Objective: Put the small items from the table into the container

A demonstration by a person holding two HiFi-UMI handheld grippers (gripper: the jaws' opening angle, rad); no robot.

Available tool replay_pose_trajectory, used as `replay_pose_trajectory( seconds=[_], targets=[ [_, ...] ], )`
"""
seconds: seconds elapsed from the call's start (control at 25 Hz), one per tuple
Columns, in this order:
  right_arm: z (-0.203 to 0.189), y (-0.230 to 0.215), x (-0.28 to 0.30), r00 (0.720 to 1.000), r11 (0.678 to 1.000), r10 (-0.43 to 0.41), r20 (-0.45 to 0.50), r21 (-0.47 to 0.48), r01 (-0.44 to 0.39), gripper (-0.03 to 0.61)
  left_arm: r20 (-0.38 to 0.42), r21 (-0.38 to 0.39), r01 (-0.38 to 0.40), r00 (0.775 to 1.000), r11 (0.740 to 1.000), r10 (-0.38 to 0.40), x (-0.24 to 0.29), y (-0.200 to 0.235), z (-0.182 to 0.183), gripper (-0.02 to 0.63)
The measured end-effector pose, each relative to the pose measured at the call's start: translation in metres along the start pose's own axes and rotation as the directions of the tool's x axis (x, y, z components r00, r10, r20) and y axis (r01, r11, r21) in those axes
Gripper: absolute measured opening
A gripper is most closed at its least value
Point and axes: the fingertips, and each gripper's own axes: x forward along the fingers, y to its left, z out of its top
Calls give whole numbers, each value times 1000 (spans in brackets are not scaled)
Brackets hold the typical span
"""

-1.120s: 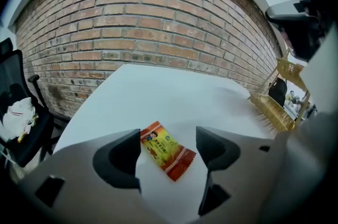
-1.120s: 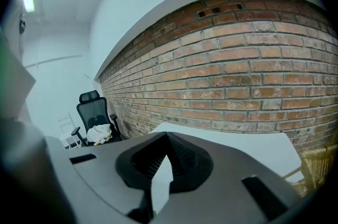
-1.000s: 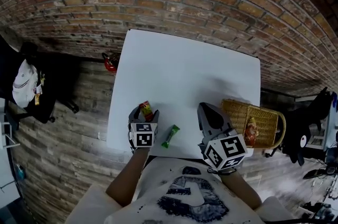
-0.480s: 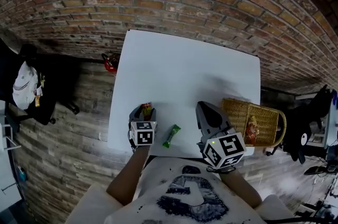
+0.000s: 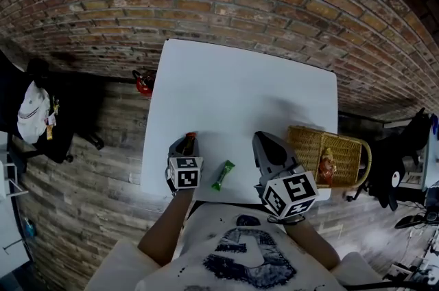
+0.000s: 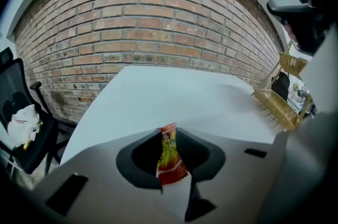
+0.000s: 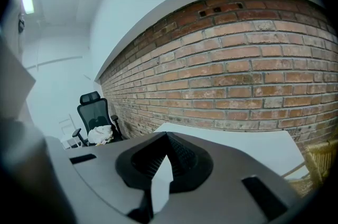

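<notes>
My left gripper (image 5: 186,140) is at the table's near left, and its jaws are closing on a red and green snack packet (image 6: 170,159). The packet stands on edge, pinched between them. In the head view only its red tip (image 5: 190,136) shows past the jaws. A green packet (image 5: 221,175) lies flat on the white table (image 5: 240,90), between the two grippers. My right gripper (image 5: 264,144) hovers at the near right, shut with nothing in it (image 7: 167,136). The wicker basket (image 5: 336,145) stands just right of it and holds a reddish packet (image 5: 326,169).
A brick wall runs behind the table. A black office chair with a white bag (image 5: 34,111) stands on the wooden floor at the left. A small red object (image 5: 143,82) sits by the table's left edge. Dark gear lies right of the basket.
My left gripper's jaws have come together around the red packet, which now shows only its tip in the head view. The right gripper and the green packet have stayed where they were.
</notes>
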Motion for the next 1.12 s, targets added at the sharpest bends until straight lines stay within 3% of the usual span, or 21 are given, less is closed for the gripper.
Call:
replay_pose_trajectory(
  seconds=[0.16,0.72,1.12],
  targets=[
    [-1,0,-7,1000,1000,-5,5,7,5,20,6,4,1,1000,1000,-1,-1,1,2,66],
    [-6,-1,-41,999,999,-21,34,29,20,20,25,21,0,1000,1000,0,-20,-1,5,60],
    [-5,-10,-54,997,997,-44,69,63,40,20,96,69,16,995,998,-23,-39,-12,35,60]
  ],
)
